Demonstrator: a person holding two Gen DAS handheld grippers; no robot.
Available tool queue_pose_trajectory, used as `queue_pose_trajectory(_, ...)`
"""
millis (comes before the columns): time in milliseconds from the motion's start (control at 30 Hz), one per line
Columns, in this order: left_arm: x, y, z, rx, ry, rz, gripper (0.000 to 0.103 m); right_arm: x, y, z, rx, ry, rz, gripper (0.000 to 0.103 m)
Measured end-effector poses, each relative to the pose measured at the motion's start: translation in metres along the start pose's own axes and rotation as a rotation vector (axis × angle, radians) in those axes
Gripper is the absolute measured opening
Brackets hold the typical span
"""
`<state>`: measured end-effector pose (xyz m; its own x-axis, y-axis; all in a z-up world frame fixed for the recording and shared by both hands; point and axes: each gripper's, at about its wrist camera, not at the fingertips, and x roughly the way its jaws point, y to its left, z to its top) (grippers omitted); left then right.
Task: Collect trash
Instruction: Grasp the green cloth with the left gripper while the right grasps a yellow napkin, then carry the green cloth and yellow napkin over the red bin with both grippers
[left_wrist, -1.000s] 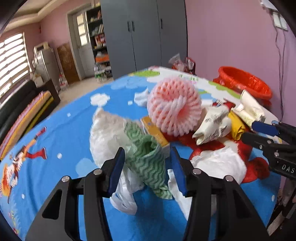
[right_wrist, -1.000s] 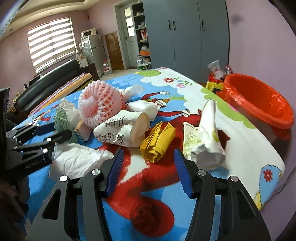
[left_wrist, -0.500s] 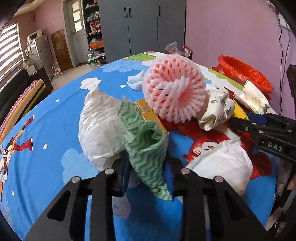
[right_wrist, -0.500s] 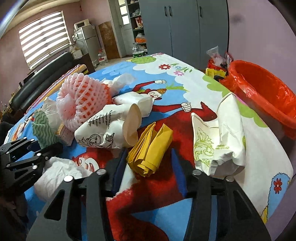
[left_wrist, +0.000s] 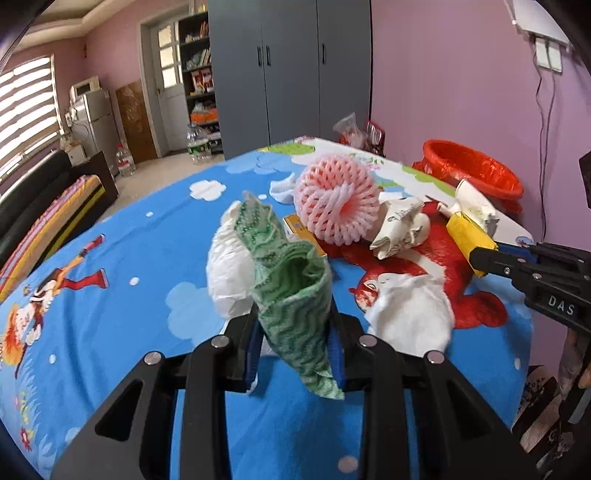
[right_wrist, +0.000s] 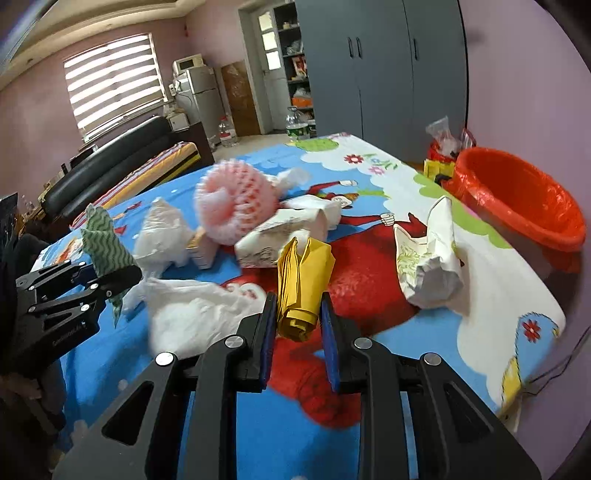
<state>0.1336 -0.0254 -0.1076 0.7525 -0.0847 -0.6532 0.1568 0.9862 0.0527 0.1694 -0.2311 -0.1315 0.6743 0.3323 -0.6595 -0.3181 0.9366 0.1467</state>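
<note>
Left wrist view shows the left gripper (left_wrist: 295, 343) with its fingers pinched on a green wavy cloth (left_wrist: 291, 280); a white plastic bag (left_wrist: 231, 273) sits right behind the cloth, and I cannot tell whether a fold of it is caught in the grip too. If it is, the bag could drag along or pull the cloth loose. Right wrist view shows the right gripper (right_wrist: 298, 332) with its fingers closed on the near end of a folded yellow paper (right_wrist: 301, 284), the rest standing up toward the middle of the counter (right_wrist: 491, 317). Held only by that end, the folds could splay and slip out on the way to the red-lined bin (right_wrist: 524, 206), which stands off the counter's right edge. A crumpled paper bag (right_wrist: 428, 254) lies between the yellow paper and that edge, so a low carry might knock it to the floor. Both loads are light and floppy, and a quick swing may shed them.
</note>
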Motion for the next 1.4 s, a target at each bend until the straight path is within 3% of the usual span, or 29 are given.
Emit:
queue_pose_trajectory(400, -0.065, -0.005, 0.0, 0.023, -0.118, 0.013, 0.03, -0.058, 0.032, -0.005, -0.054, -0.109, 0.02, 0.024)
queue_pose_trajectory(733, -0.085, -0.03, 0.004, 0.044, -0.156, -0.015, 0.03, -0.091, 0.026, -0.009, -0.037, -0.18, 0.01, 0.024)
queue_pose_trajectory(1067, -0.076, -0.075, 0.021, 0.13, -0.168, -0.075, 0.03, -0.101, -0.002, -0.008, 0.015, -0.229, -0.014, 0.024)
queue_pose_trajectory(1400, -0.043, -0.125, 0.057, 0.172, -0.155, -0.17, 0.03, -0.109, -0.055, -0.008, 0.098, -0.254, -0.08, 0.024)
